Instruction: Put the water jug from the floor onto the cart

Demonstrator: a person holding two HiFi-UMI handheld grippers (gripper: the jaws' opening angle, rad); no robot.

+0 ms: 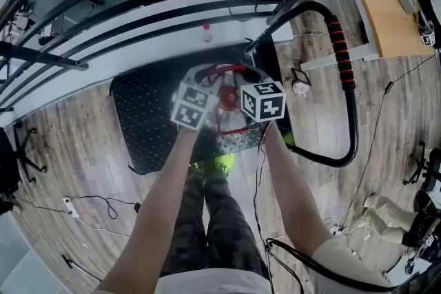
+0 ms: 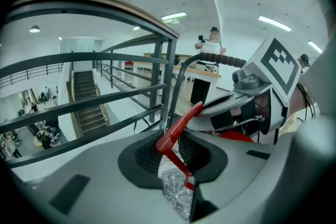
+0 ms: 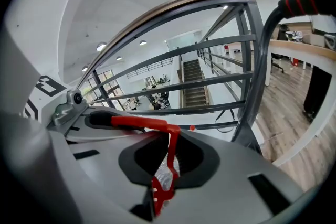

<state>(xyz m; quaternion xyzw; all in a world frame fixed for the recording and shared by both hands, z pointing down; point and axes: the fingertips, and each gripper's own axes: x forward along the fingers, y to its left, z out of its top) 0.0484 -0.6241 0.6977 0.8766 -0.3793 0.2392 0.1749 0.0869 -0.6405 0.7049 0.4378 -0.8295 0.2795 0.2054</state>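
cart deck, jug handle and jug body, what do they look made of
The black cart deck is a dark matt sheet with a raised stud pattern. It is probably textured plastic or rubber-faced metal, but the look leaves that open. The thin red carry handle looks like smooth, slightly glossy moulded plastic, given its even colour and sharp bends. The clear water jug is see-through ribbed plastic that glints.

Office building mezzanine — railing (image 2: 169, 76), staircase (image 2: 83, 86), desks (image 1: 375, 3)
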